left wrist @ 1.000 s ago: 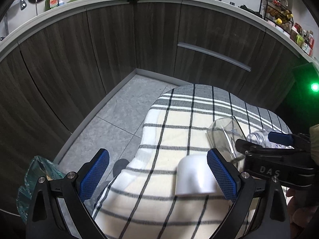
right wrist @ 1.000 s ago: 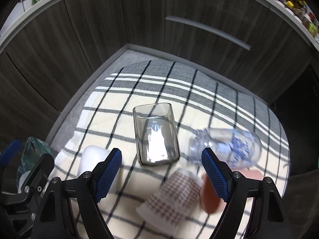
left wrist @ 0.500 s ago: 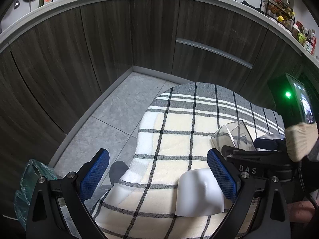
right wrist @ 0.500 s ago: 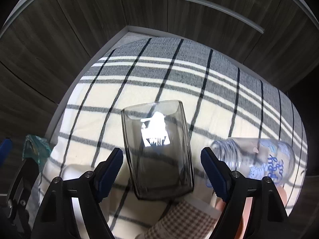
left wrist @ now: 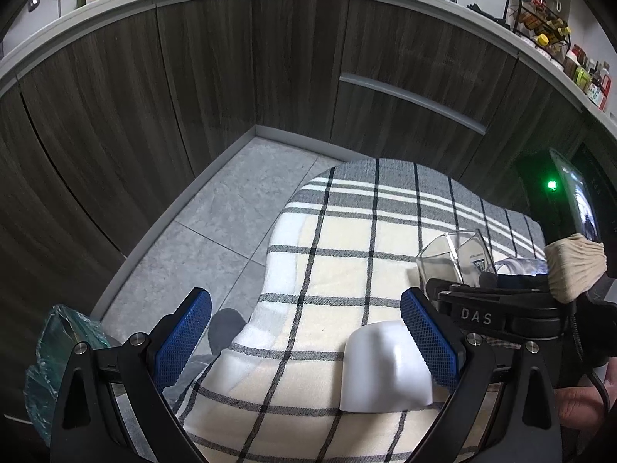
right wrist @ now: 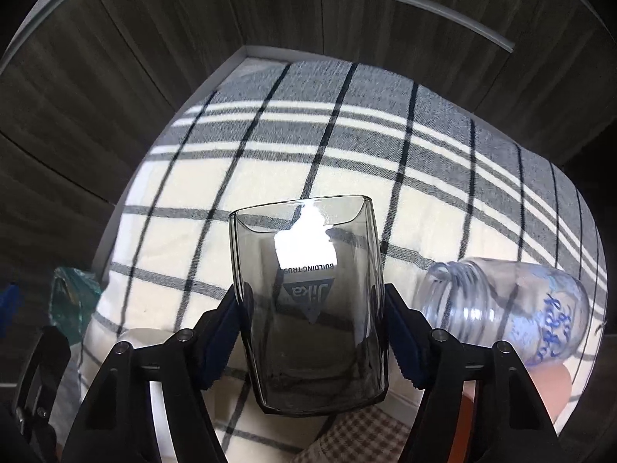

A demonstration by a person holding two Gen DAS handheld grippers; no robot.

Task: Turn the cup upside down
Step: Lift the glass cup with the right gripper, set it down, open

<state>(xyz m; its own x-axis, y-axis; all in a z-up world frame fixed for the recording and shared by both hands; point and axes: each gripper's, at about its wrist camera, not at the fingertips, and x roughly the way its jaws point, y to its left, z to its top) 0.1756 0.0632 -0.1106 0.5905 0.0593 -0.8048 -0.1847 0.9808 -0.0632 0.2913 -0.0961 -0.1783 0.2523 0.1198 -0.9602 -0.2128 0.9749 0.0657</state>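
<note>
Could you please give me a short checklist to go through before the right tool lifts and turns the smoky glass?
1. Right tool closed on the smoky glass cup: ok, a blue pad sits against each side wall.
2. Glass position: lying on its side on the plaid cloth, open rim pointing away: ok.
3. Grip firm enough to hold through a turn: cannot tell.
4. Room on the right: not ok, the clear jar with blue writing lies close beside.
5. Left tool out of the way: ok, open, holding nothing.
6. White cup near the left tool: ok, already upside down.
</note>
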